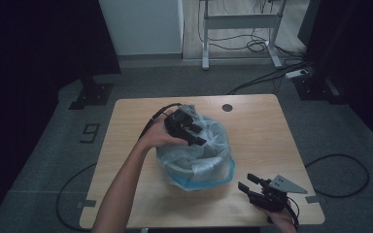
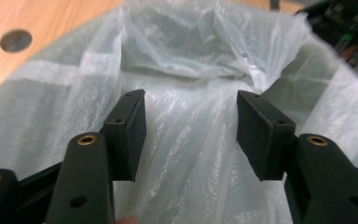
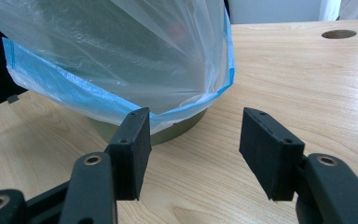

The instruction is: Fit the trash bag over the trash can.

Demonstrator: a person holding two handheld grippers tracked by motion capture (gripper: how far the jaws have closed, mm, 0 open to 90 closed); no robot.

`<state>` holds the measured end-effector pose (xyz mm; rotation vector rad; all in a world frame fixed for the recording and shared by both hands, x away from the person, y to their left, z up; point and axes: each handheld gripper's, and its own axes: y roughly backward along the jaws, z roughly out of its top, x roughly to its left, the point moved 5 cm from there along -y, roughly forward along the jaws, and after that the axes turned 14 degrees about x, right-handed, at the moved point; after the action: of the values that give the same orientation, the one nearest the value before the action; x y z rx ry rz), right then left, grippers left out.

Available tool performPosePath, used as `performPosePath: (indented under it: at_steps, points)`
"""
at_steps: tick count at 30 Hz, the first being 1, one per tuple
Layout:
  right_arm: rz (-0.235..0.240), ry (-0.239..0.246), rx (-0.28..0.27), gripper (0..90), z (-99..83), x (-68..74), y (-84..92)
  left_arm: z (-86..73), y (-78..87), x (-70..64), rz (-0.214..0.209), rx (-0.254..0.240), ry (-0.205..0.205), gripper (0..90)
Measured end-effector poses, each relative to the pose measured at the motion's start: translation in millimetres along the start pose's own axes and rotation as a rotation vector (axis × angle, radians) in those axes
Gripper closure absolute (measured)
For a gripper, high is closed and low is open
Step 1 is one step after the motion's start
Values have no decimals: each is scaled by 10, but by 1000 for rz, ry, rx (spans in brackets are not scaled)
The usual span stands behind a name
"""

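Observation:
A round olive-grey bin (image 3: 177, 130) stands mid-table, lined with a clear plastic bag (image 1: 201, 162) whose blue-edged rim (image 3: 51, 86) hangs down over the bin's outside. My left gripper (image 1: 200, 136) hovers over the bin's far-left rim and points into the mouth. In the left gripper view its jaws (image 2: 191, 114) stand open, with crinkled bag film (image 2: 186, 60) beyond them and nothing pinched. My right gripper (image 1: 246, 181) rests low near the table's front right corner and is open. Its jaws (image 3: 193, 126) face the bin's base from a short way off.
The wooden table (image 1: 262, 131) has a round cable hole (image 1: 227, 107) at the back, right of the bin. Bare wood lies around the bin on every side. Cables (image 1: 340, 174) run over the grey floor, and a white desk frame (image 1: 238, 22) stands farther back.

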<state>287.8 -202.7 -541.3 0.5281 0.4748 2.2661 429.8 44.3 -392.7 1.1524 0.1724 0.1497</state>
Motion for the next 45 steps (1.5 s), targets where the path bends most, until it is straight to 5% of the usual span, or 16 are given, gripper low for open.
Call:
performPosePath:
  at_steps: [7, 14, 20, 25, 30, 38, 45]
  points:
    - [-1, -1, 3, 424, -6, -6, -1, 48, -199, 15, 59, 133, 7, 441]
    - [-2, -3, 8, 424, -17, -26, 1, 63, -303, 59, 74, 168, 25, 431]
    - [-3, 1, 12, 422, -24, -25, 0, 65, -250, 56, 85, 135, 23, 408]
    - [-6, -8, 11, 422, -29, -36, 5, 17, 41, 27, 73, 6, 25, 406]
    - [-5, -3, 15, 422, -31, -18, -6, -135, 240, 31, 73, -44, 44, 407]
    - [-3, 2, 21, 421, -35, 11, -37, -411, 237, 29, 90, 19, 70, 443]
    - [-3, 3, 24, 422, -39, 18, -45, -439, 105, 8, 92, 110, 62, 464]
